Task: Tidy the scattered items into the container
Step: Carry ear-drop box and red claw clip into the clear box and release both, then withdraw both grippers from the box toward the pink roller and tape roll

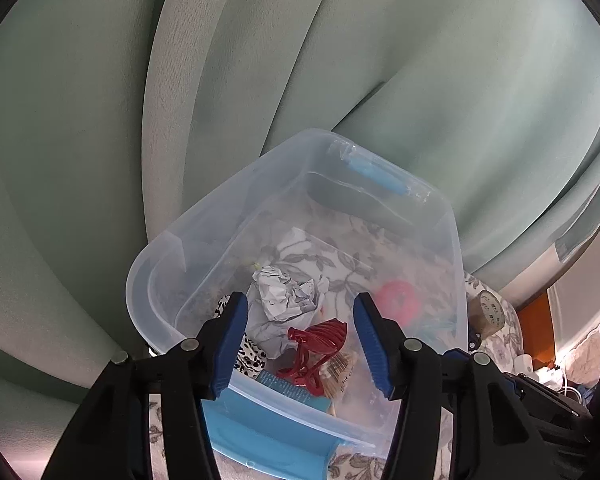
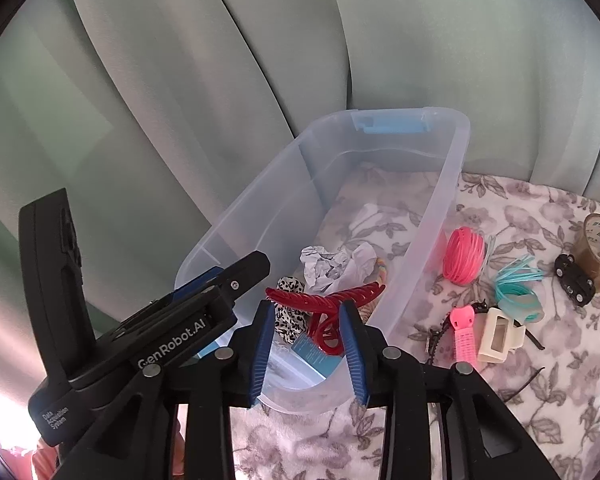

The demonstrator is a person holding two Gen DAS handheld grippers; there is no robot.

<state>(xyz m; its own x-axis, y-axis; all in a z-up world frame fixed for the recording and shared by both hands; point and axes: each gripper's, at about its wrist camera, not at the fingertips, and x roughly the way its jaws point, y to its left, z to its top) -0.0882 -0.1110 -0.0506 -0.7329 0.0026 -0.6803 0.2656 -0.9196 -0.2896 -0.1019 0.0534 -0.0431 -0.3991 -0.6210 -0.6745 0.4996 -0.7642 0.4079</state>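
A clear plastic bin [image 2: 432, 216] stands on a floral cloth. Inside lie crumpled paper [image 2: 332, 266], a red claw hair clip [image 2: 324, 300], a leopard-print scrunchie [image 2: 290, 312] and a blue card [image 2: 314, 354]. My right gripper [image 2: 306, 350] is open over the bin's near end, its fingers either side of the red clip, which rests in the bin. My left gripper [image 1: 300, 340] is open and empty above the same end; its body [image 2: 172, 320] shows in the right wrist view. The bin [image 1: 160, 320], paper [image 1: 284, 292] and red clip [image 1: 316, 344] show in the left view.
On the cloth right of the bin lie a pink coil [image 2: 462, 256], teal bands [image 2: 514, 284], a pink roller clip [image 2: 464, 332], a cream claw clip [image 2: 498, 334], black hair pins [image 2: 436, 336], a toy car [image 2: 574, 280] and a tape roll [image 2: 598, 248]. Green curtains [image 2: 220, 80] hang behind.
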